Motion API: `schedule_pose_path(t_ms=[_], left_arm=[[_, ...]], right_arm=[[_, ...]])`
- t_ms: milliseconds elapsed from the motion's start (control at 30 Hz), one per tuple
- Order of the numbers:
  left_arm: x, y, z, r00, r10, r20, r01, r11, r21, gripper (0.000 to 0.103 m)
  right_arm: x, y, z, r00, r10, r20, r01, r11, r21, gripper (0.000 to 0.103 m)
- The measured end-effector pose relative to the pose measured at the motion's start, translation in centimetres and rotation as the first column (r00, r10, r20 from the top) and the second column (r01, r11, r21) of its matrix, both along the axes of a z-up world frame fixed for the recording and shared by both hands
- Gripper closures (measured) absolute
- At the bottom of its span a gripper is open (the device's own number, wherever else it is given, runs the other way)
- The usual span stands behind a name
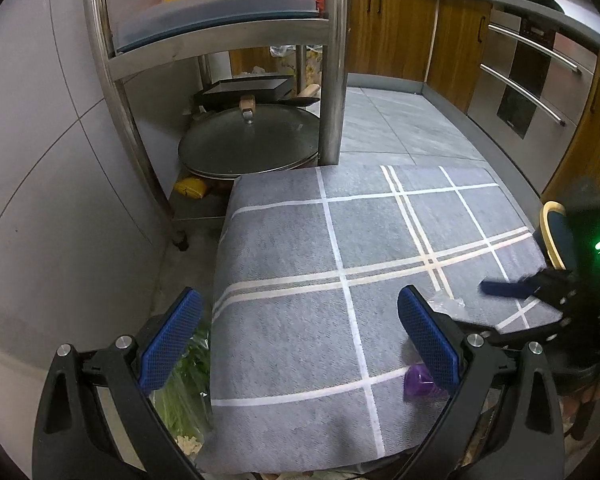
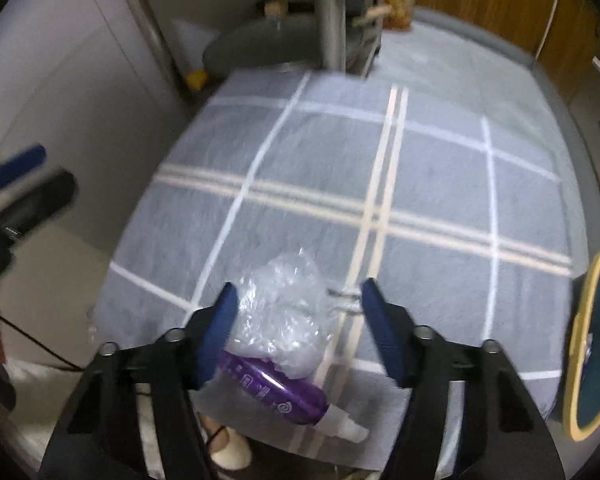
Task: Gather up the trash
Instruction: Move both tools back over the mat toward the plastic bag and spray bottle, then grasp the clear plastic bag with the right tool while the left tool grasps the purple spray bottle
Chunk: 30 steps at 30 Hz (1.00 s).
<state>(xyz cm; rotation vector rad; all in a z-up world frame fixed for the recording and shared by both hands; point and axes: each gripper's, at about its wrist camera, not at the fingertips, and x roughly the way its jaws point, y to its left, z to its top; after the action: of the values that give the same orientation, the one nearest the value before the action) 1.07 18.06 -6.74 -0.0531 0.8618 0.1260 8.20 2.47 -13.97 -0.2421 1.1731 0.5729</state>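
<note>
R gripper [image 2: 296, 336] jaws apart, straddling crumpled plastic wrap [image 2: 282, 312] w/ purple tube [image 2: 276, 388] at 6 o'clock on surface [image 2: 440, 184], likely lining up grab. L gripper [image 1: 300, 340] jaws apart, empty, hovering.

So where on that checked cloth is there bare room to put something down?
Most of the grey checked cloth is bare: the whole stretch from the metal rack down to the double cream stripes. It is crowded only at the near edge, where the crumpled clear plastic and purple tube lie by the right claw.
</note>
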Motion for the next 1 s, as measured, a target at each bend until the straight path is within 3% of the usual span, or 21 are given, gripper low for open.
schedule_pose_path(t_ms=[33, 67, 167, 367, 567, 700, 800, 933, 1000], left_arm=[[0.1, 0.0, 0.0, 1.000, 0.000, 0.001, 0.000, 1.000, -0.001, 0.006], [0.1, 0.1, 0.0, 1.000, 0.000, 0.001, 0.000, 1.000, -0.001, 0.006], [0.2, 0.1, 0.0, 1.000, -0.002, 0.001, 0.002, 1.000, -0.008, 0.006], [0.7, -1.4, -0.3, 0.999, -0.051, -0.013, 0.051, 0.999, -0.016, 0.006], [0.7, -5.1, -1.5, 0.972, -0.235, -0.014, 0.234, 0.970, -0.071, 0.006], [0.5, -8.1, -3.5, 0.928, -0.365, -0.073, 0.361, 0.931, -0.063, 0.006], [0.2, -10.8, -5.1, 0.876, -0.466, -0.126, 0.466, 0.884, -0.033, 0.006], [-0.4, -14.6, -6.7, 0.785, -0.591, -0.184, 0.600, 0.800, -0.008, 0.007], [-0.6, -15.5, -7.5, 0.758, -0.615, -0.217, 0.632, 0.775, 0.011, 0.009]], right_arm=[[0.2, 0.1, -0.7, 0.999, 0.006, -0.031, -0.006, 1.000, -0.006, 0.054], [0.3, 0.2, -1.1, 0.999, 0.012, -0.047, -0.012, 1.000, -0.003, 0.071], [0.6, 0.2, -0.9, 0.999, 0.026, -0.045, -0.026, 1.000, 0.014, 0.090], [2.3, -2.4, 2.5, 0.999, -0.043, 0.008, 0.042, 0.997, 0.060, 0.096], [3.2, -6.2, 7.5, 0.993, -0.085, 0.083, 0.079, 0.994, 0.076, 0.096], [2.5, -9.1, 9.9, 0.992, -0.090, 0.092, 0.081, 0.992, 0.099, 0.096], [1.8, -10.4, 10.4, 0.992, -0.086, 0.093, 0.077, 0.992, 0.099, 0.096], [1.1, -12.4, 10.1, 0.992, -0.109, 0.070, 0.098, 0.985, 0.144, 0.096], [1.0, -13.1, 9.8, 0.991, -0.121, 0.055, 0.110, 0.979, 0.169, 0.096]])
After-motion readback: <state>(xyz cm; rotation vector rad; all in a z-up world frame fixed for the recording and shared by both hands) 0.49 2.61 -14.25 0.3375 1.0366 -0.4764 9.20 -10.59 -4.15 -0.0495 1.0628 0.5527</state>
